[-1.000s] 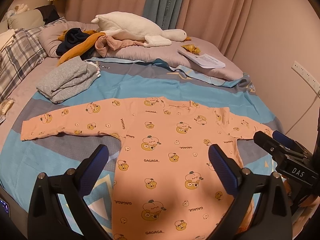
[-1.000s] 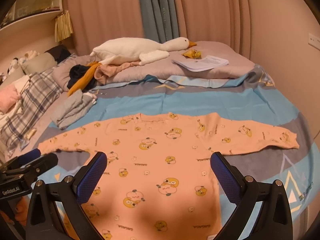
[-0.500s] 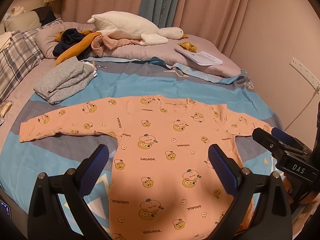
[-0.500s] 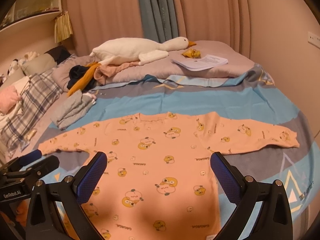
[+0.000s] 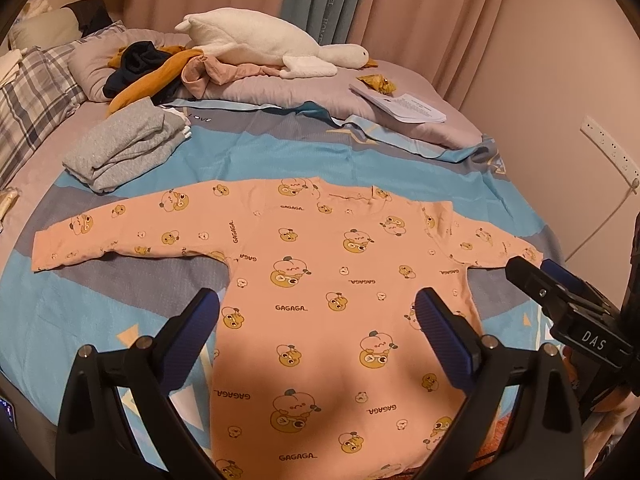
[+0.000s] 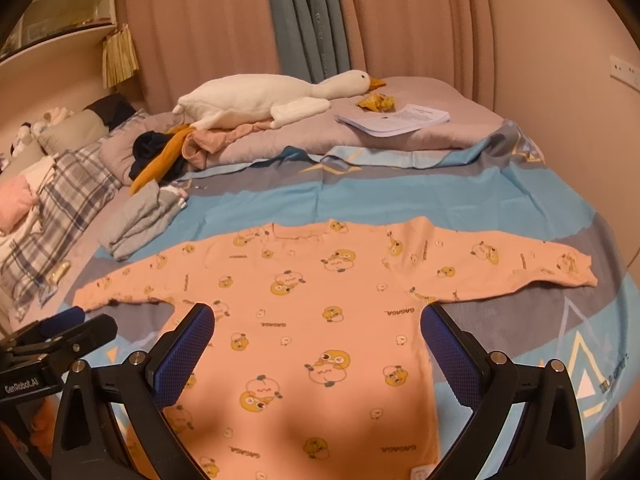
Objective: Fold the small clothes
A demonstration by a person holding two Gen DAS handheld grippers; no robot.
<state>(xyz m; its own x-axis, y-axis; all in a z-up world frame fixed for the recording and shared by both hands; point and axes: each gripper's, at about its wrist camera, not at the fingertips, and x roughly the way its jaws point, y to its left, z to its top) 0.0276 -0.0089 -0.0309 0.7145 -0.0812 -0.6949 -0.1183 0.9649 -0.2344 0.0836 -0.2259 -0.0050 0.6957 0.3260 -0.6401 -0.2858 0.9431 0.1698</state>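
Observation:
A peach long-sleeved baby top with duck prints lies flat on the bed, both sleeves spread out; it also shows in the right wrist view. My left gripper is open and empty, hovering above the top's lower body. My right gripper is open and empty, also above the lower body. Each gripper shows at the edge of the other's view, the right one over the right sleeve end, the left one near the left sleeve end.
A folded grey garment lies left of the top. A pile of loose clothes, a white plush goose and papers sit on the far pillows. A plaid pillow is at left. The wall is at right.
Both grippers have drawn back slightly, so the top sits a little farther ahead in both views. Both stay open and the top has not moved.

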